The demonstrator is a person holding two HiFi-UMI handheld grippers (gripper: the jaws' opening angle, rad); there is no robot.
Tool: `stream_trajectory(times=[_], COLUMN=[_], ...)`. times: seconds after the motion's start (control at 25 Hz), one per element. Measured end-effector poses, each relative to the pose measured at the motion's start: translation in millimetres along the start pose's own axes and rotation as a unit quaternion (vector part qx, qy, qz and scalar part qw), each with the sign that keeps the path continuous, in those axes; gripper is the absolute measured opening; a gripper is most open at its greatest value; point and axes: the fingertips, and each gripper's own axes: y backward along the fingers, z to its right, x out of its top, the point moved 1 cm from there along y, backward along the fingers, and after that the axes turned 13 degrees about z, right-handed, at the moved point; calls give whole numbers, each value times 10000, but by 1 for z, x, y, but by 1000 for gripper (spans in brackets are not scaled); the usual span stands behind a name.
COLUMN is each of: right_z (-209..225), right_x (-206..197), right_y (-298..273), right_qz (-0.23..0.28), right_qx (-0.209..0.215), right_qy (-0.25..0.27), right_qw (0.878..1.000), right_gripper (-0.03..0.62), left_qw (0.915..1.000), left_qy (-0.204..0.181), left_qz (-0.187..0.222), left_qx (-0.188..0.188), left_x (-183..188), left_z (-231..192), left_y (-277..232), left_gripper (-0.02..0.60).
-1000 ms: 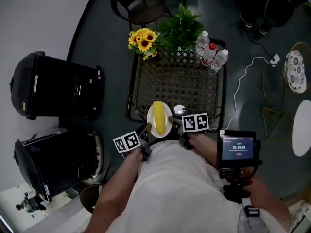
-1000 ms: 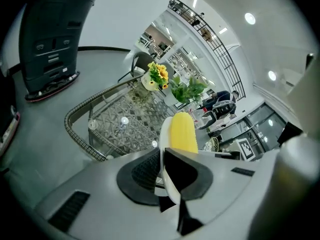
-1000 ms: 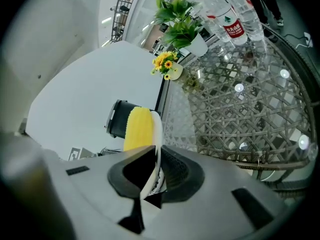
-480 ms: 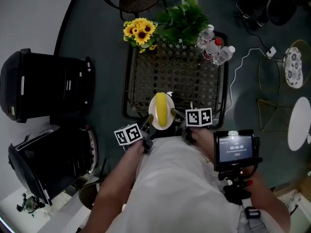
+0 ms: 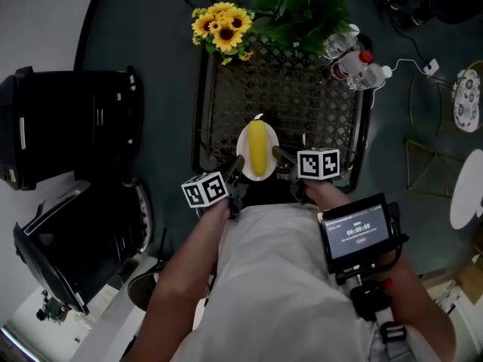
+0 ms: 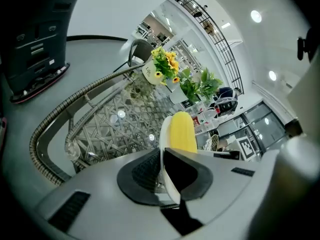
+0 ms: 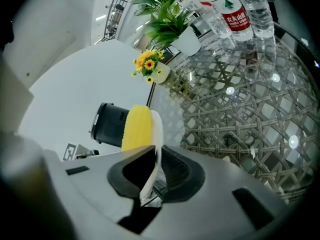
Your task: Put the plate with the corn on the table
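A white plate carries a yellow corn cob over the near part of the woven wicker table. My left gripper is shut on the plate's left rim, my right gripper on its right rim. In the left gripper view the plate stands edge-on between the pads of the left gripper, the corn beyond them. The right gripper view shows the plate pinched by the right gripper, the corn to its left. Whether the plate touches the table I cannot tell.
Sunflowers in a pot and a green plant stand at the table's far edge, water bottles at its far right corner. Two black bins stand to the left. A phone on a mount is by my right arm.
Both grippers have carried the plate with the corn forward, from the table's near edge to further over the woven top.
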Motion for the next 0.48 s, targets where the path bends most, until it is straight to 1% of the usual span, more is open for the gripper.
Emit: stream_trajectory(times=[0.16,0.28,0.48], right_z=[9,20,45], right_x=[14,24,48], right_y=[-12,-17,-31], right_qz=[95,149,301], right_qx=[-58,-183,-428], right_qy=[-29,-26,-61], right_qw=[9999,9997,9986], right_gripper=[40,40,40], left_qw=[9999,9996,9991], left_qy=[-58,-132,-272], left_qz=[-77,-192,-322], left_qx=[-94,-131,-84], left_x=[12,16,27], left_z=[-5,-5,-6], left_y=[-21,-38,-75], left_gripper=[32,32,32])
